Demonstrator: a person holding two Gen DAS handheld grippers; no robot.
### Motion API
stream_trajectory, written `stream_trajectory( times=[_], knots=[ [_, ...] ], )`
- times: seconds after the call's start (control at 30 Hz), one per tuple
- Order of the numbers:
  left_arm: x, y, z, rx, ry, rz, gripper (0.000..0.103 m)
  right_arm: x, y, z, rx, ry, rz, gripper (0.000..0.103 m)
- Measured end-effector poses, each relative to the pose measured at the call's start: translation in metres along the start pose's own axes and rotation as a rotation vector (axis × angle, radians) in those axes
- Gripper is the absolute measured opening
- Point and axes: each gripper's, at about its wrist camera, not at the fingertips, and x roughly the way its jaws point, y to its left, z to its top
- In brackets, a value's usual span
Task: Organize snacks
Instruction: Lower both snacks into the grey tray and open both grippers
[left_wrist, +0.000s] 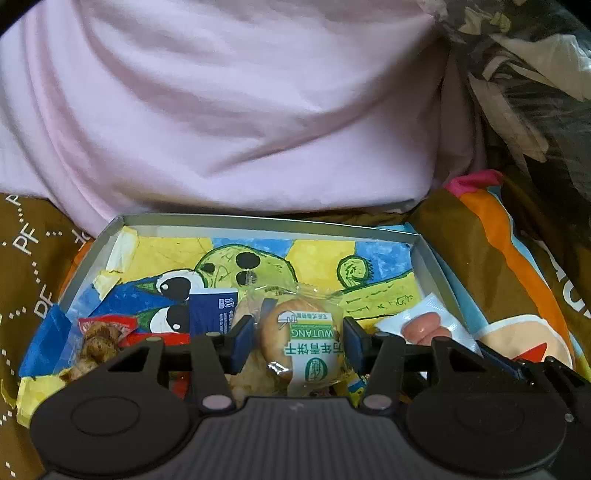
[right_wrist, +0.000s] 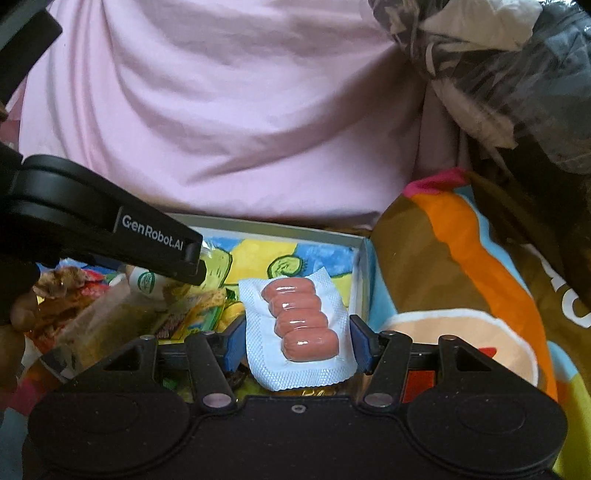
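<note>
A shallow grey box (left_wrist: 258, 221) lined with a child's painting lies ahead in both views. My left gripper (left_wrist: 299, 343) is shut on a clear biscuit packet (left_wrist: 306, 332) with a green label, held over the box's near part. My right gripper (right_wrist: 297, 343) is shut on a white pack of pink sausages (right_wrist: 299, 317), over the box's right end near its rim (right_wrist: 295, 230). That sausage pack (left_wrist: 424, 328) also shows at the right of the left wrist view. The left gripper's black finger (right_wrist: 155, 236) crosses the right wrist view at the left.
Inside the box lie a blue packet (left_wrist: 212, 314) and a red packet of brown pieces (left_wrist: 99, 339). Pink cloth (left_wrist: 240, 110) rises behind the box. Brown and orange printed fabric (left_wrist: 517, 277) lies to the right, and a crumpled plastic bag (left_wrist: 535, 74) sits above it.
</note>
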Motion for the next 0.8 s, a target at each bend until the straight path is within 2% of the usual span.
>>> stream_trajectory(
  times=[0.17, 0.23, 0.57, 0.8],
  knots=[
    [0.001, -0.001, 0.001, 0.009, -0.003, 0.005, 0.059, 0.004, -0.001, -0.003, 0.022, 0.014, 0.003, 0.062],
    [0.001, -0.002, 0.003, 0.006, -0.001, 0.004, 0.068, 0.003, -0.002, -0.005, 0.032, 0.011, 0.001, 0.063],
    [-0.015, 0.007, 0.006, -0.038, -0.019, 0.022, 0.088, -0.012, 0.0, 0.002, 0.022, -0.013, 0.01, 0.086],
    [-0.042, 0.013, 0.016, -0.062, -0.062, 0.032, 0.099, -0.039, -0.006, 0.022, 0.04, -0.052, -0.013, 0.096]
  ],
)
